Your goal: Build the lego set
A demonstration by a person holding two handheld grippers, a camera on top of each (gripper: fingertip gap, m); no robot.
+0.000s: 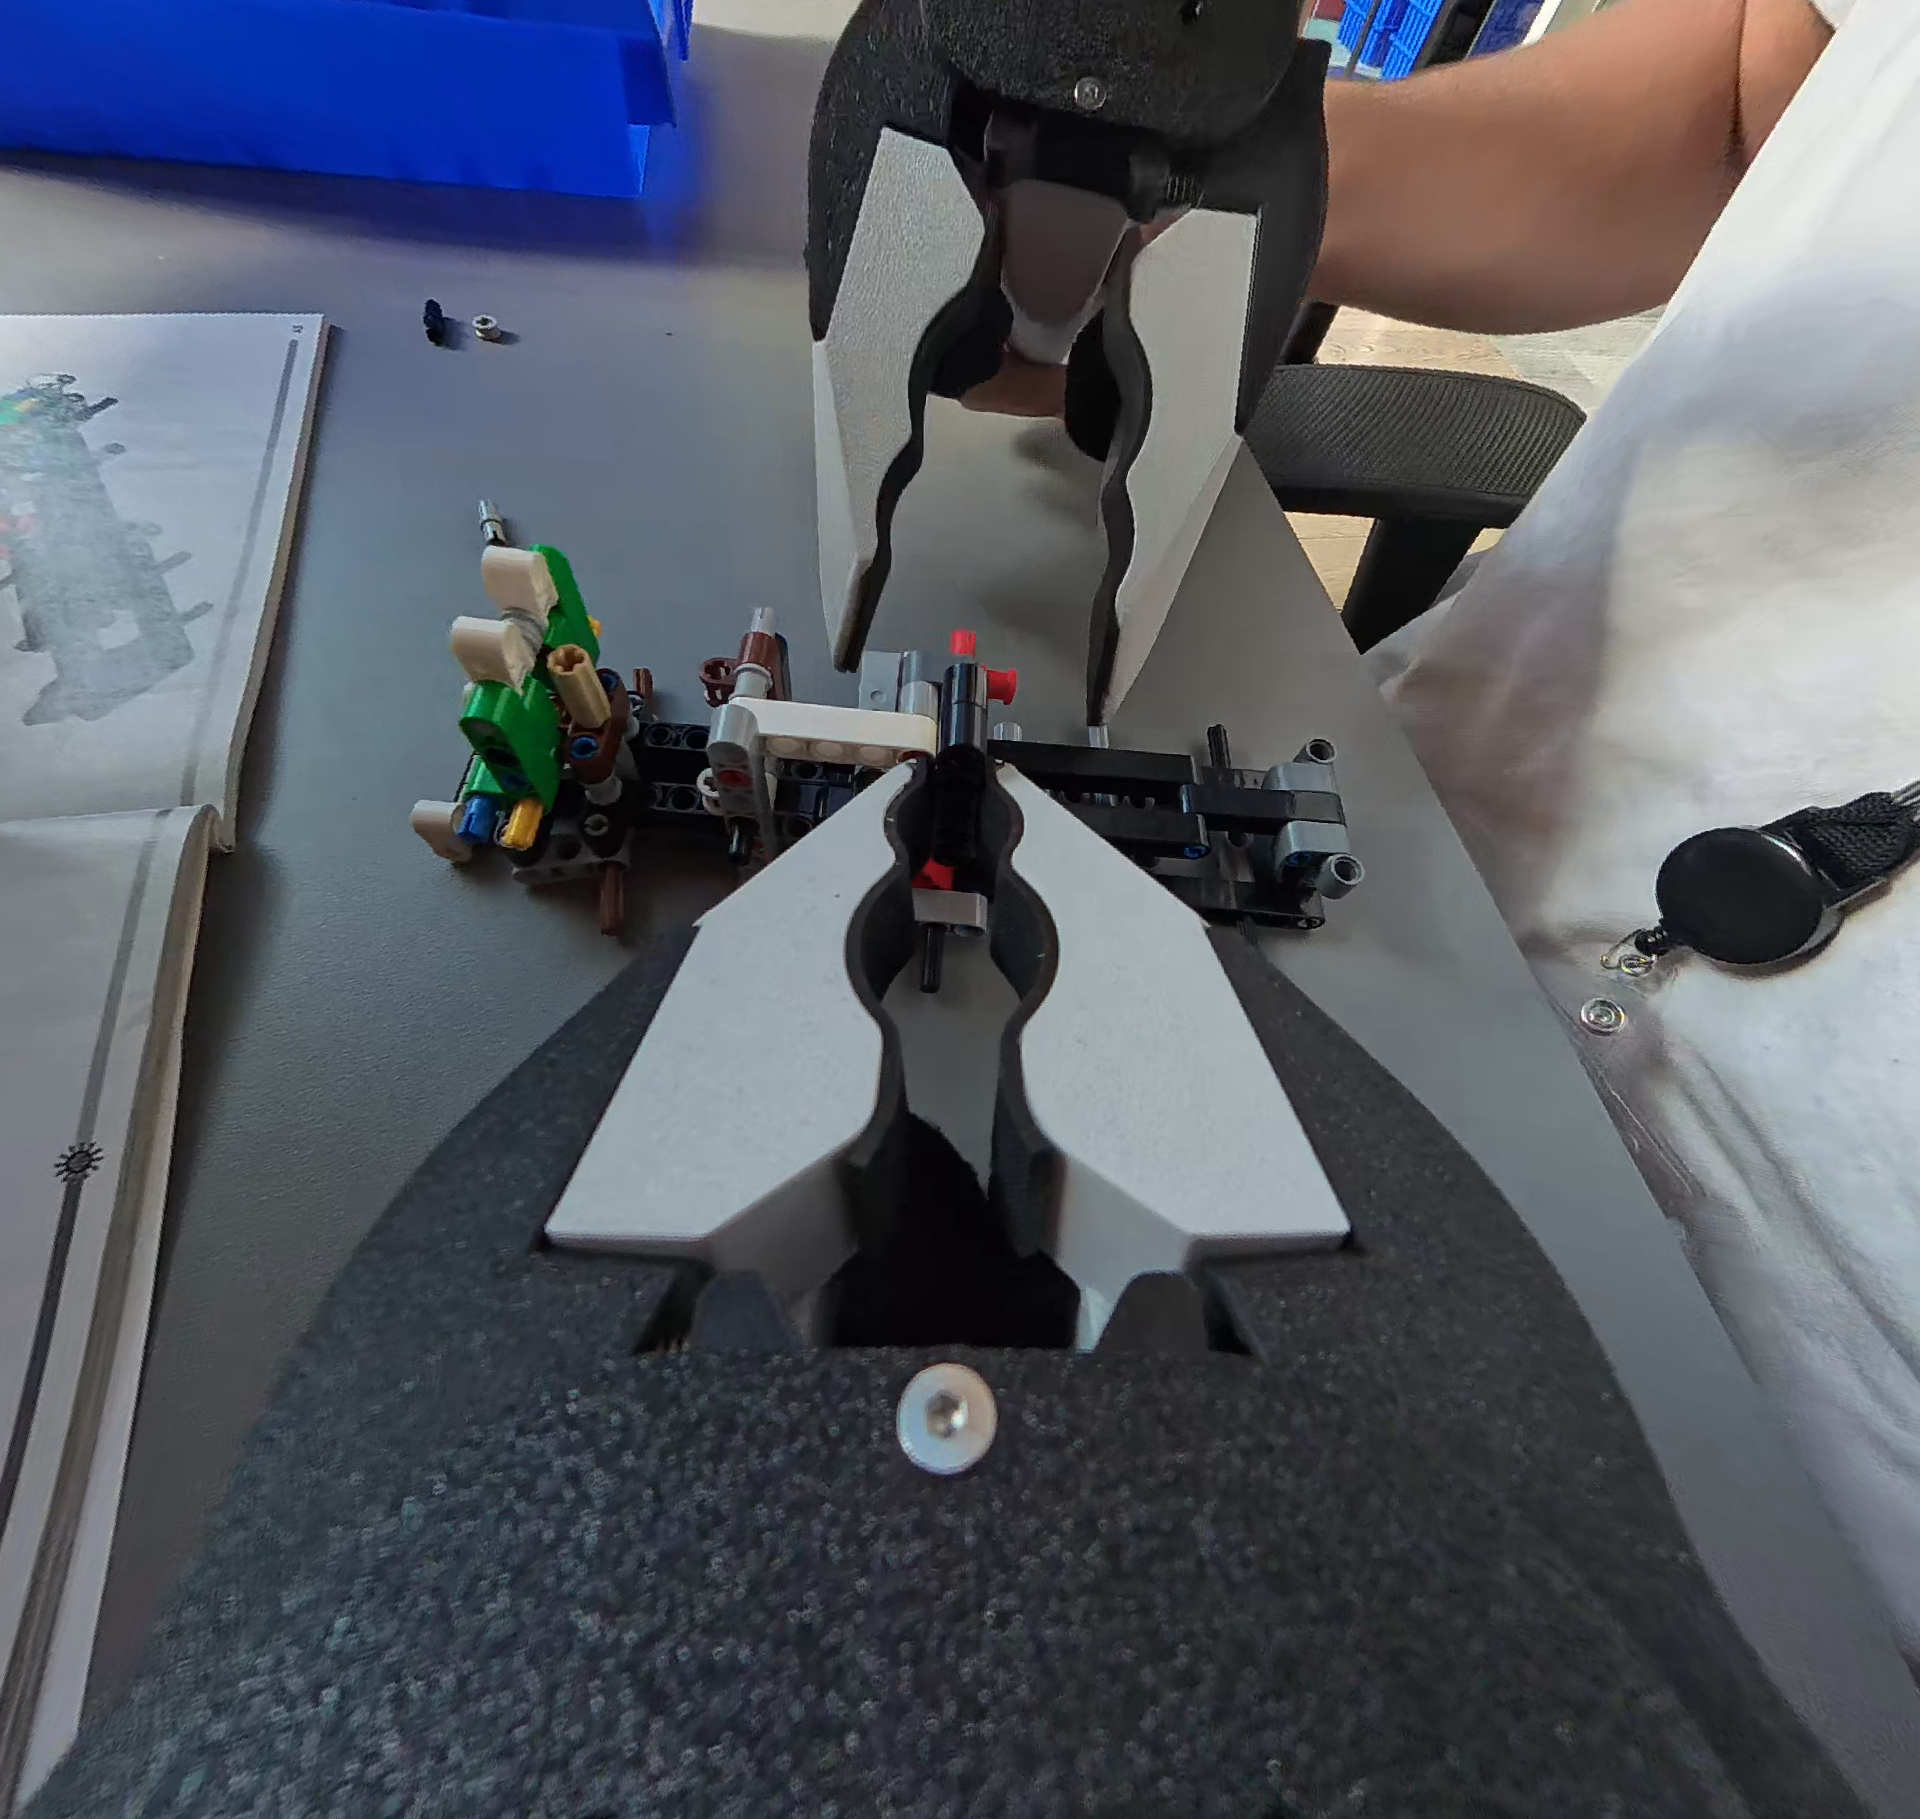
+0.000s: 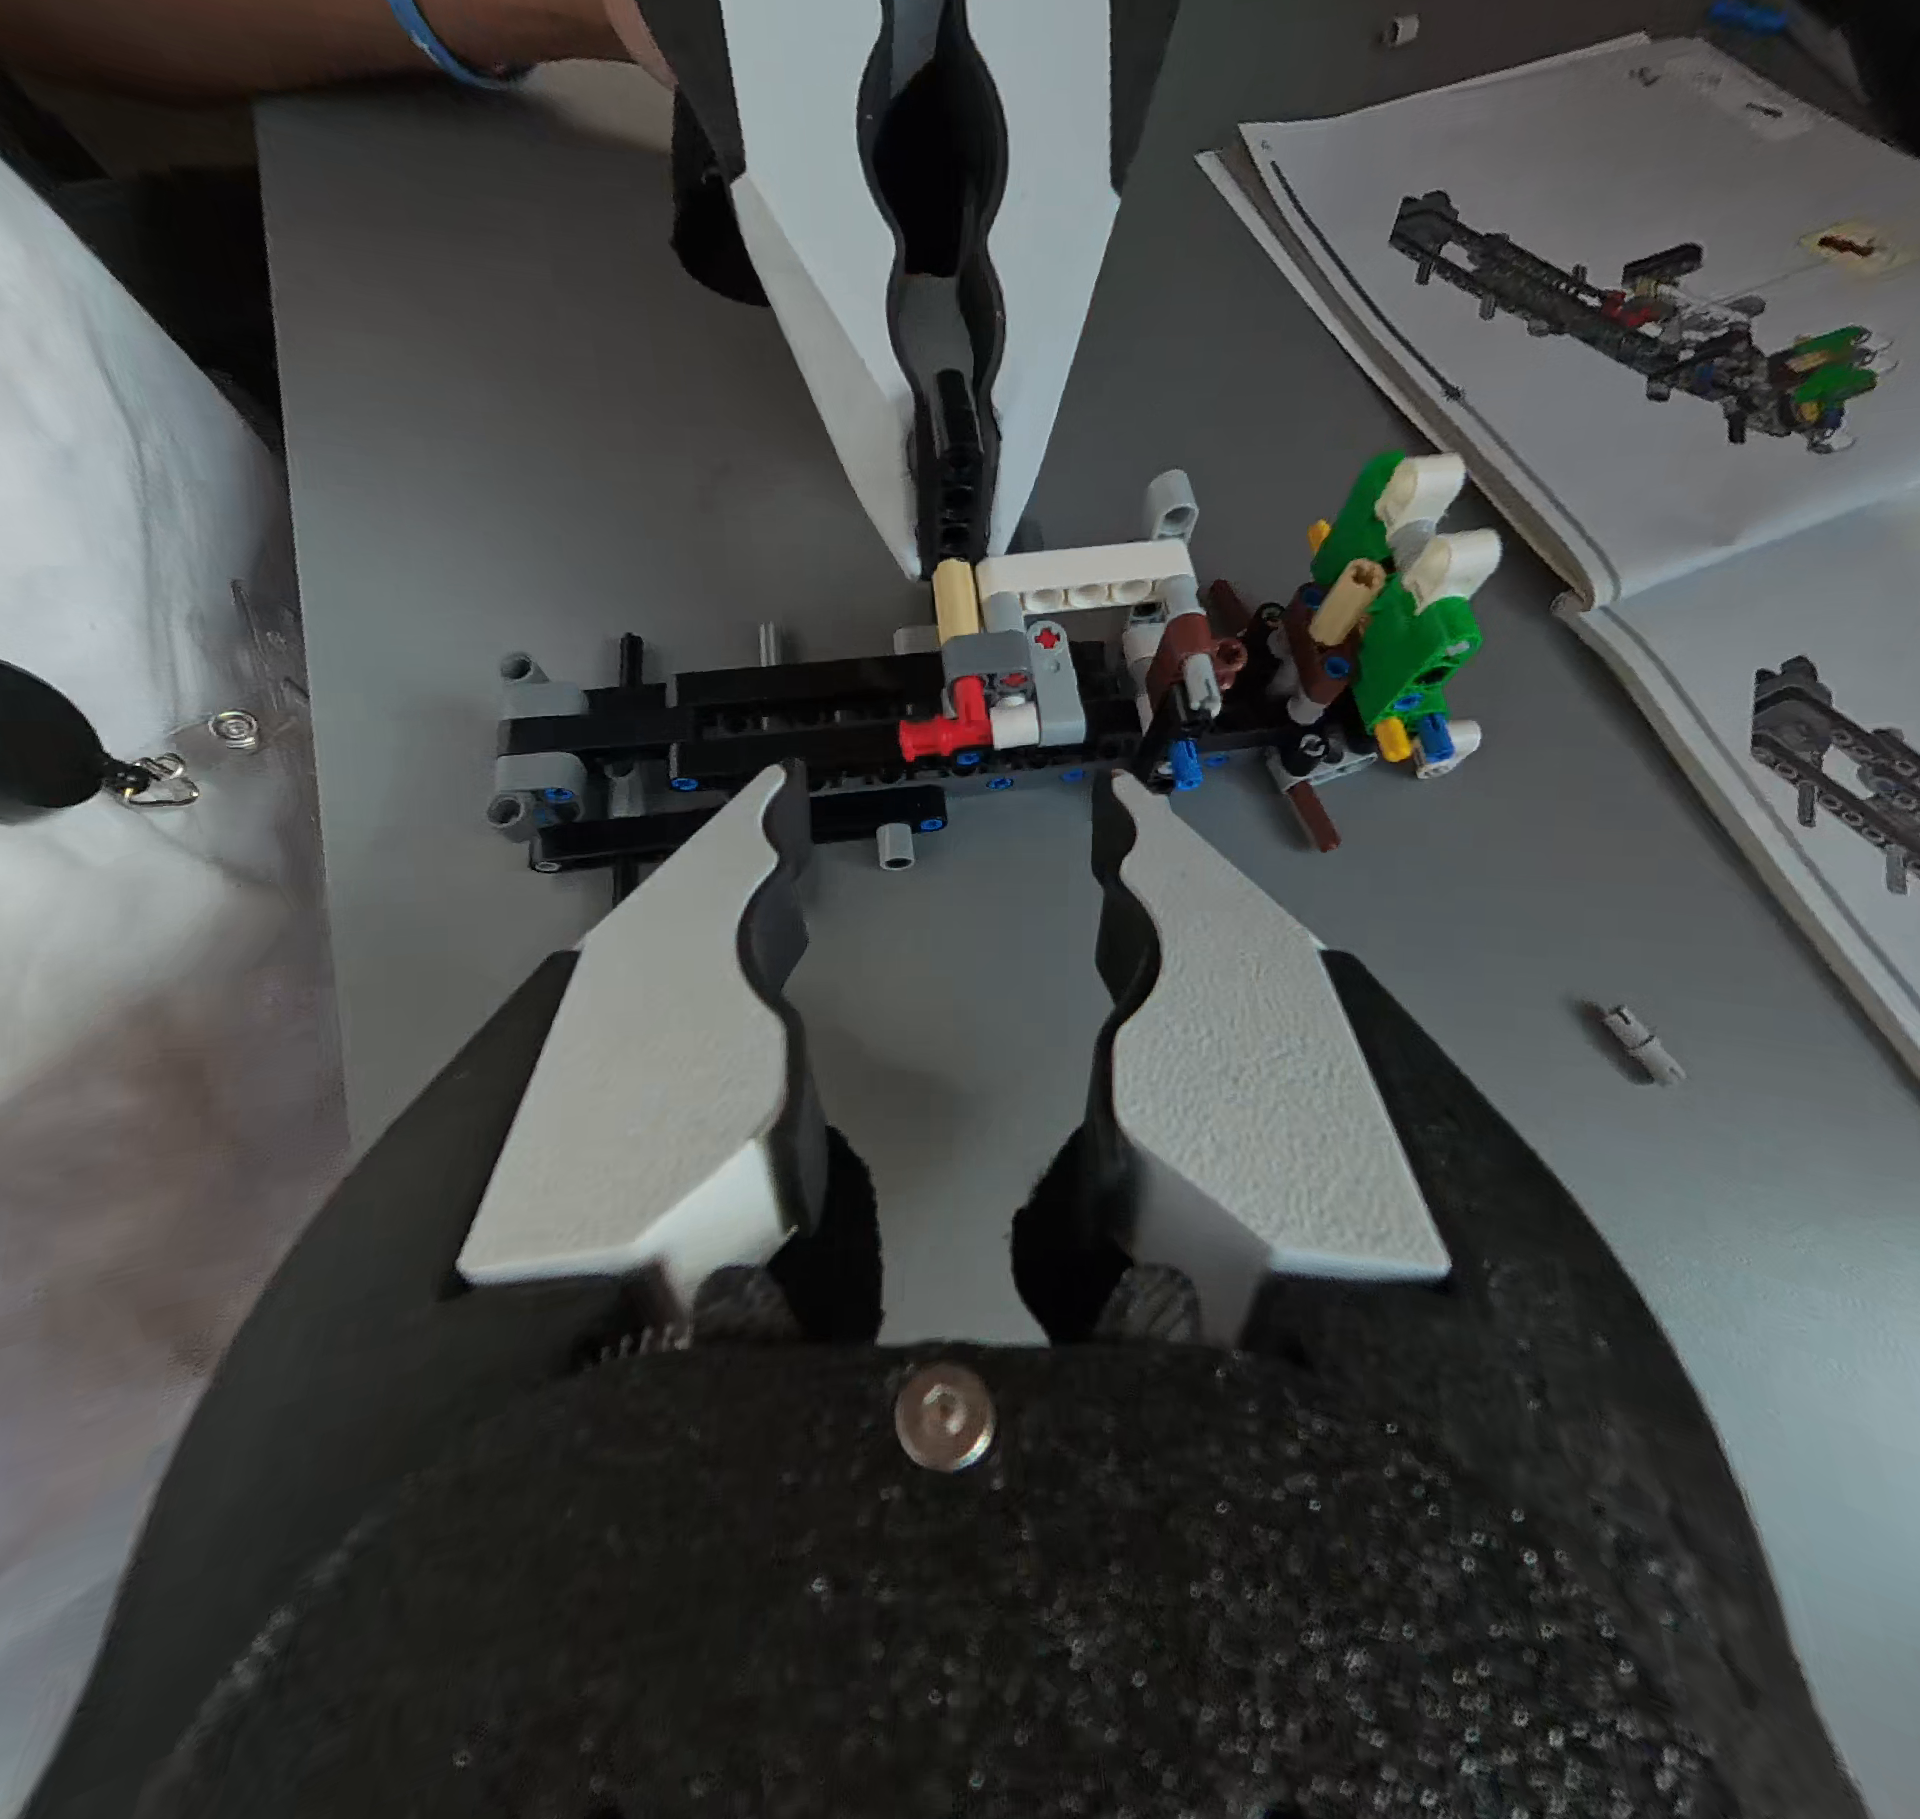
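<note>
A long black brick-built model (image 1: 1101,767) with green and white parts at one end lies on the grey table (image 1: 623,481); it also shows in the right wrist view (image 2: 790,699). My left gripper (image 1: 956,772) is shut on a black perforated beam (image 1: 956,803) that stands at the model's middle. The right wrist view shows the same: the left gripper (image 2: 956,564) is clamped on that beam (image 2: 956,460), above a tan piece (image 2: 954,600). My right gripper (image 2: 945,787) is open and empty, with its tips just short of the model's near side. The left wrist view shows it (image 1: 971,689) open over the model.
An open instruction booklet (image 1: 125,574) lies beside the model's green end (image 2: 1662,315). A blue bin (image 1: 312,34) stands at the back. Loose small parts lie on the table (image 1: 457,323), (image 2: 1642,1042). A person in a white shirt (image 1: 1714,730) sits at the table's edge.
</note>
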